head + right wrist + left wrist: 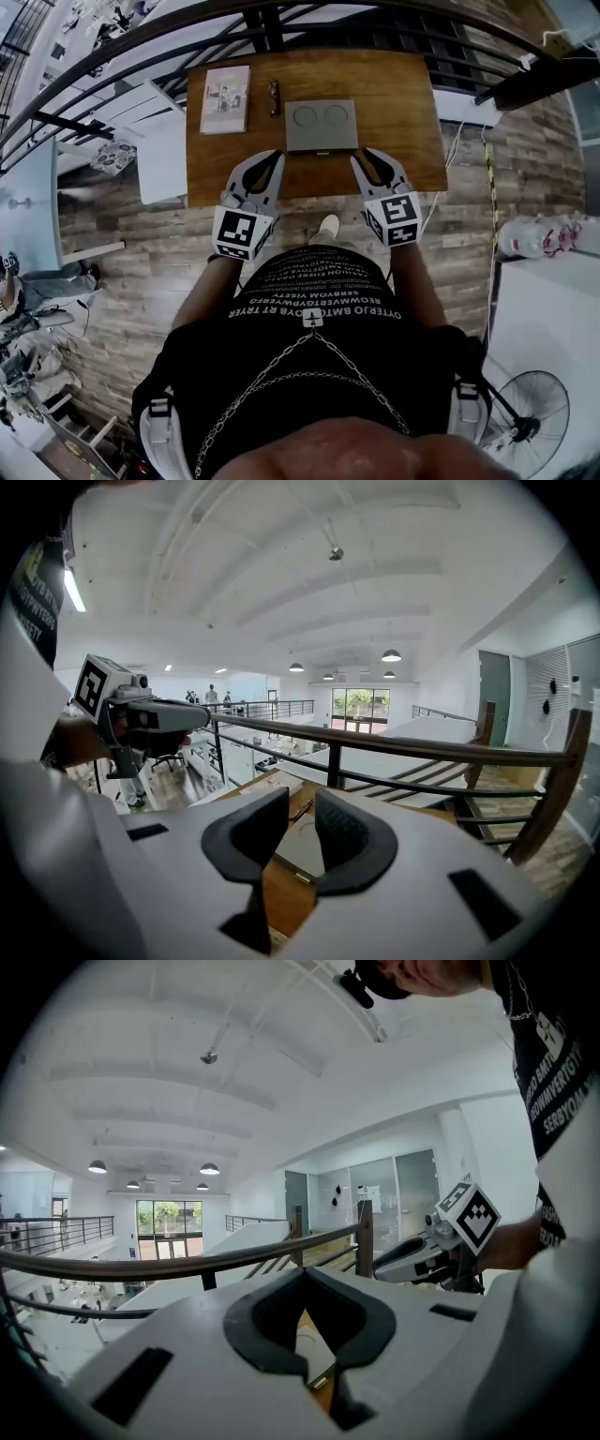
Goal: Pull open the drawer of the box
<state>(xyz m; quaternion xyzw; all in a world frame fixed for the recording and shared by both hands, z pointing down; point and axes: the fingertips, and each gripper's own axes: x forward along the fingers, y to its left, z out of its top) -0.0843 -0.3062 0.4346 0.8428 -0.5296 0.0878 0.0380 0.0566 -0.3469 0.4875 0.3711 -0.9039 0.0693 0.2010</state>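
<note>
The box (322, 127) is grey and flat, with two round hollows in its lid. It sits on the wooden table (403, 112), ahead of both sets of jaws and between their lines. A small tab shows on its near edge. From above, that front looks flush with the body, so the drawer appears to be in.

The right gripper (366, 155) hovers just short of the box's near right corner without touching it. In the right gripper view its dark pads stand partway apart with a clear gap between them. Nothing is held there; the box's near edge and bare wood show through the gap beyond the tips.

The left gripper (275, 155) hangs off the near left corner, also clear of the box. In the left gripper view its tips come together at the far end. The hollow behind them holds nothing, and only a slice of the box and tabletop shows through it.

Beyond the left jaws and off to their left lies a thin booklet (225, 98). A small dark object (274, 97) lies between it and the box. Past the table's far edge, ahead of both pairs of jaws, runs a dark railing (422, 752).
</note>
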